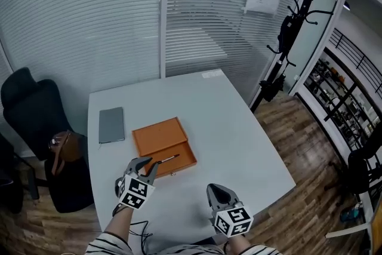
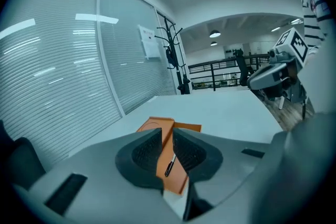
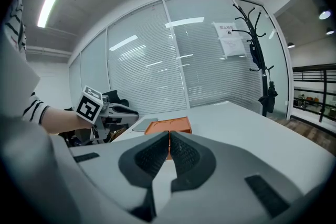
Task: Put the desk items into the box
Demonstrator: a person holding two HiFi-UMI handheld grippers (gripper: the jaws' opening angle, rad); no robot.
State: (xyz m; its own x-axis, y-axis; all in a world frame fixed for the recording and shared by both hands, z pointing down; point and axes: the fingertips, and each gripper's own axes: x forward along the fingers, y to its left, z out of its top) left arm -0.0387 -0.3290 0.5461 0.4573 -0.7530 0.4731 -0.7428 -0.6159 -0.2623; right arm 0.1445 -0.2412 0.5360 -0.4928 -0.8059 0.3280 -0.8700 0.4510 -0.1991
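Your orange box (image 1: 160,135) lies open in the middle of the worktop (image 1: 239,134), and a pen (image 1: 168,159) already appears to rest in its near half. The grey notebook (image 1: 111,124) still lies outside, just left of the box, so that looks like what's left. Your left gripper (image 1: 149,165) hovers over the pen, fingers narrowly apart and empty. Your right gripper (image 3: 169,134) waits nearer you, fingers pressed together on nothing.

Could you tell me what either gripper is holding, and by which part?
Nothing is held. The left gripper is slightly open and empty, with the pen lying in the box beyond it; the right gripper is shut on nothing.
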